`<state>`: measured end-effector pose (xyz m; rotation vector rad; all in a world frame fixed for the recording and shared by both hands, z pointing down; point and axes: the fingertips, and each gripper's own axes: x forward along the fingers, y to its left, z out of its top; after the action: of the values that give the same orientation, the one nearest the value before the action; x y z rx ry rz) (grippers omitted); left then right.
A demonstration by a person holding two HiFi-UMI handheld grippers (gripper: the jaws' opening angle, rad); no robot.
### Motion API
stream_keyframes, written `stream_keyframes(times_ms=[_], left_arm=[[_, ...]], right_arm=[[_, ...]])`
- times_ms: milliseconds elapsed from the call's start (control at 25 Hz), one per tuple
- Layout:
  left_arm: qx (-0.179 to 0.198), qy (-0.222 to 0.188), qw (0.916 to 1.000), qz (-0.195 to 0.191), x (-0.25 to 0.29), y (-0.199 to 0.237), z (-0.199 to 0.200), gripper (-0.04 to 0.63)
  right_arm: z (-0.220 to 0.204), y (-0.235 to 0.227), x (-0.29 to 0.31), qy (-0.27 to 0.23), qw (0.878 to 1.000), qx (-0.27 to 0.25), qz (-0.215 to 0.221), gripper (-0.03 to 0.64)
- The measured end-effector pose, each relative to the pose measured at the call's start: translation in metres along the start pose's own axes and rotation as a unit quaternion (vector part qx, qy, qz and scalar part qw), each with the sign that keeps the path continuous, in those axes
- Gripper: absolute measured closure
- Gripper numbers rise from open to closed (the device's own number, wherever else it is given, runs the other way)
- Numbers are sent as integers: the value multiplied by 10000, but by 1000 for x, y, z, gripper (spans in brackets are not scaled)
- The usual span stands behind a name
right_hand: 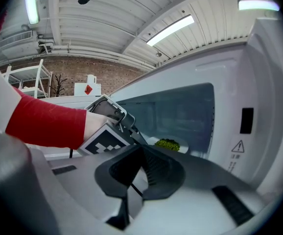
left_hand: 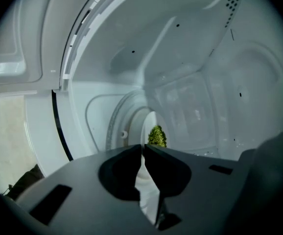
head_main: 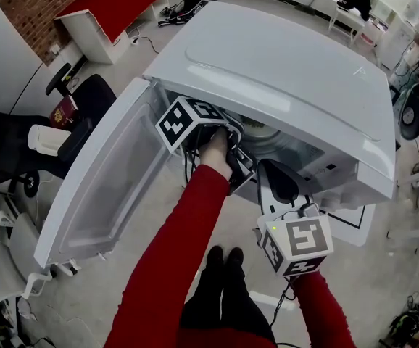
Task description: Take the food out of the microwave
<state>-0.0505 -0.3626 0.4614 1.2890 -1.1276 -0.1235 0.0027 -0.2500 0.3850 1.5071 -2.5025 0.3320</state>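
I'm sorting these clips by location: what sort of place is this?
Probably a lab or workshop room rather than a home kitchen: the microwave stands near a bare brick wall, an office chair and a fan, with strip lights on a ribbed ceiling overhead.

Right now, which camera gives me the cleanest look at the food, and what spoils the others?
Right gripper view: sharpest, the green food on its plate well lit, though fisheye-bent. Left gripper view: dim and bluish, the food small, the dark left tongs blocking the lower frame. Head view: bright, but the microwave top hides the food.
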Motion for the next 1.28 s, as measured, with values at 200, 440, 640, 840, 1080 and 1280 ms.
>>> stream_keyframes(times_ms=[200,440,640,840,1080,1280], left_arm=[[-1,-154,9999,-56,1,6,6,568],[-92,-265,9987,-437,-2,5,7,575],[-151,-247,9969,-725,-10,7,2,578],[-226,-274,9953,-898,-25,18,-4,578],[-314,-294,9932,-1078,-43,25,-8,578],[-466,-302,9919,-1140,-56,34,-14,578]], right_arm=[[0,-8,-1,0,10000,36,-84,603],[-2,-8,-1,32,9999,22,-92,603],[0,-6,-1,30,9999,0,-104,603],[-1,-6,-1,47,9999,-9,-120,603],[-2,-5,0,83,9999,0,-141,603],[-5,-3,1,132,9998,-7,-138,603]])
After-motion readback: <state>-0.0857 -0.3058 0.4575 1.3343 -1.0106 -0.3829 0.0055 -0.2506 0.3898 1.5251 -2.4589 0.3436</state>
